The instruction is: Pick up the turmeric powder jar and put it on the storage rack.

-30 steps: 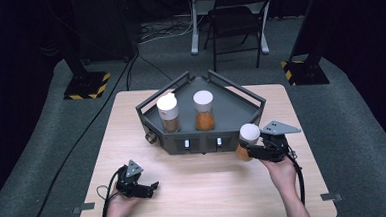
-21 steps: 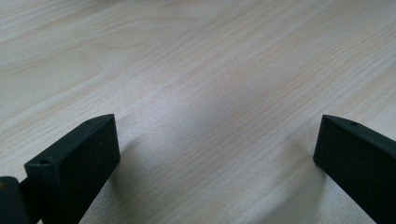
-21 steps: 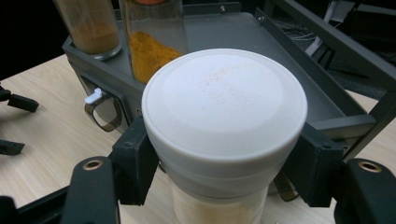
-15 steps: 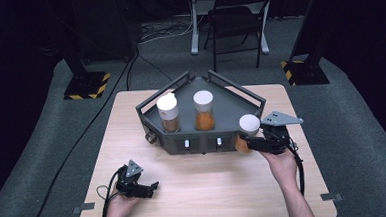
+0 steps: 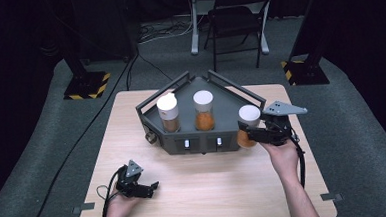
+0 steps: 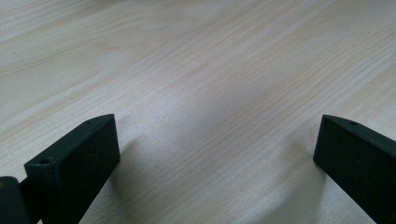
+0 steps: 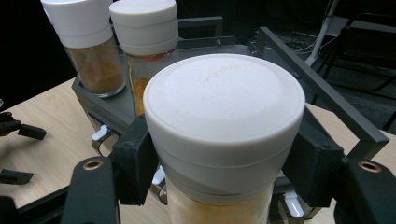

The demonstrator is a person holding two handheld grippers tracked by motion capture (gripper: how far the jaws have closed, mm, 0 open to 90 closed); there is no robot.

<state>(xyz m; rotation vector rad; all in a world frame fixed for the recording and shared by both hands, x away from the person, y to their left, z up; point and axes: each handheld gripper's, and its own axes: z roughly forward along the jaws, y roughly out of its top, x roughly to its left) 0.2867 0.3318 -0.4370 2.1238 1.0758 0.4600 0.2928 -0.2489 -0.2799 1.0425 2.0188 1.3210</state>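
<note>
Jar in my right claw, beside the rack

In the middle of the high view I see the wooden table with the dark rack on it, and two white-capped jars stand inside. At the right of the frame my right gripper is squeezed tight on a third jar, just beside the rack's right corner. At the lower left my left gripper sits wide open on bare wood, holding nothing.
</note>
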